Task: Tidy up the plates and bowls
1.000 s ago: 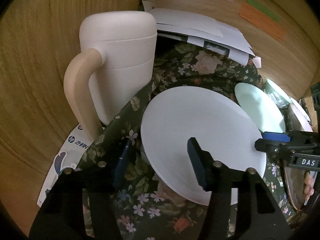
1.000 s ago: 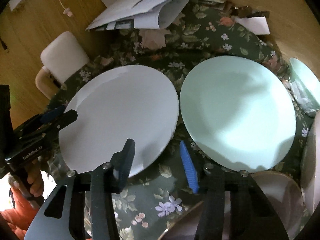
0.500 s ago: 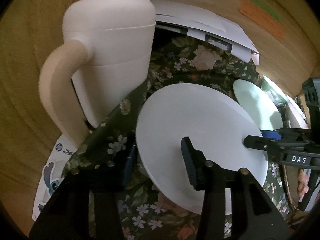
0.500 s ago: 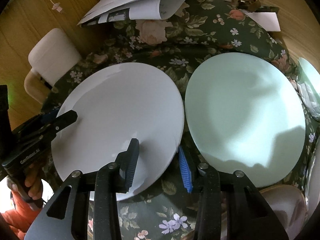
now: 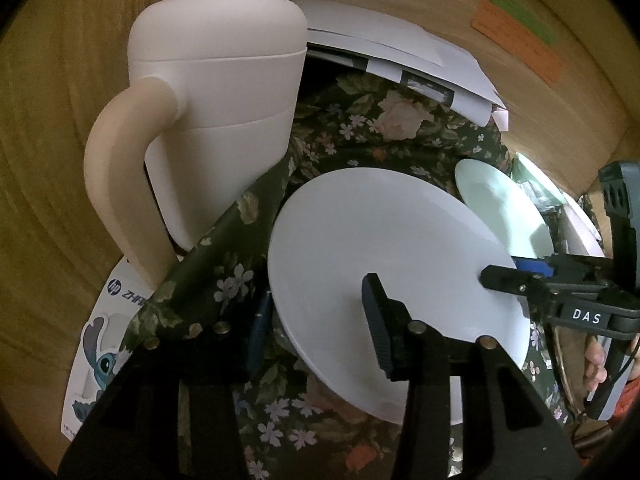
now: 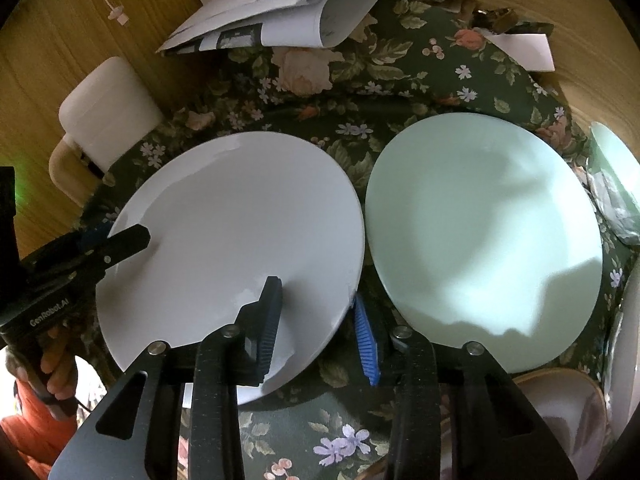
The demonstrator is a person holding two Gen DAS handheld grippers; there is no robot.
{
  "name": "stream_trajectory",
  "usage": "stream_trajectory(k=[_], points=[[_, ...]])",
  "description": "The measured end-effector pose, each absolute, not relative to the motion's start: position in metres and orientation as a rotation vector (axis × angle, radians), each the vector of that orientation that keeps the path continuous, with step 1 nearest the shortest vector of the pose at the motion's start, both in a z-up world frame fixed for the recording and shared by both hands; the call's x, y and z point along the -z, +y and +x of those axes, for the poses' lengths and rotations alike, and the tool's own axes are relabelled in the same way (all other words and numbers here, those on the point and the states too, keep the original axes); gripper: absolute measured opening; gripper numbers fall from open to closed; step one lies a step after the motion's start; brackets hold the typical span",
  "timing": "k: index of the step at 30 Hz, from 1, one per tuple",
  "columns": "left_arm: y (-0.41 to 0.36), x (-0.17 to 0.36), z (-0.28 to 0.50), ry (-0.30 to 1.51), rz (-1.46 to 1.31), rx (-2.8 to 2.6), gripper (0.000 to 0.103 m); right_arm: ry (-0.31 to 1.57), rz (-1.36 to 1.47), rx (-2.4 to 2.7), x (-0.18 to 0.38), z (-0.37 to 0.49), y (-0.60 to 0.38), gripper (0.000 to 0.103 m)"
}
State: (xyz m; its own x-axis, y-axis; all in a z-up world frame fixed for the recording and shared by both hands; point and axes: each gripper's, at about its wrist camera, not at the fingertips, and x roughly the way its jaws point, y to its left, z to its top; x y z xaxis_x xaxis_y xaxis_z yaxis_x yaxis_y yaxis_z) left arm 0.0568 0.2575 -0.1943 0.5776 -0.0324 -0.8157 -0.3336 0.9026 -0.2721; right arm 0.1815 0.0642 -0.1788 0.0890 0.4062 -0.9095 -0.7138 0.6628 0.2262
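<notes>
A: From the left wrist view, our left gripper straddles the near-left rim of the white plate. One finger sits on top of the plate, the other is down under the rim against the floral cloth. The jaws have just been closing with the rim between them. Whether the pads press yet, we cannot tell.

B: And the plate looks tipped, its near rim off the cloth. The right gripper comes in from the far side, on the opposite rim. The big cream mug stands close on the left, at the cloth's edge.

A: Now the right wrist view. Our right gripper has one finger over the plate and the blue pad outside and below the rim. These jaws have also just been closing on the rim. We cannot tell here either if they bite.

B: The green plate lies just beside the white one, rims nearly touching. The left gripper is on the far rim.

A: So we judge we are at the grasp of the white plate, two-handed.

B: Next we would need both pinches firm, then an even lift, and probably a move across onto the green plate. A lopsided lift could let it slide out.
</notes>
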Motion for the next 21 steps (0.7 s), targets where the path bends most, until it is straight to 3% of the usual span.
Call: stream_trajectory(k=[21], points=[[0.226,0.159,0.046,0.890,-0.361,-0.169,0.044,1.096,-0.258,-0.858,0.137,0.162,0.025,0.032]])
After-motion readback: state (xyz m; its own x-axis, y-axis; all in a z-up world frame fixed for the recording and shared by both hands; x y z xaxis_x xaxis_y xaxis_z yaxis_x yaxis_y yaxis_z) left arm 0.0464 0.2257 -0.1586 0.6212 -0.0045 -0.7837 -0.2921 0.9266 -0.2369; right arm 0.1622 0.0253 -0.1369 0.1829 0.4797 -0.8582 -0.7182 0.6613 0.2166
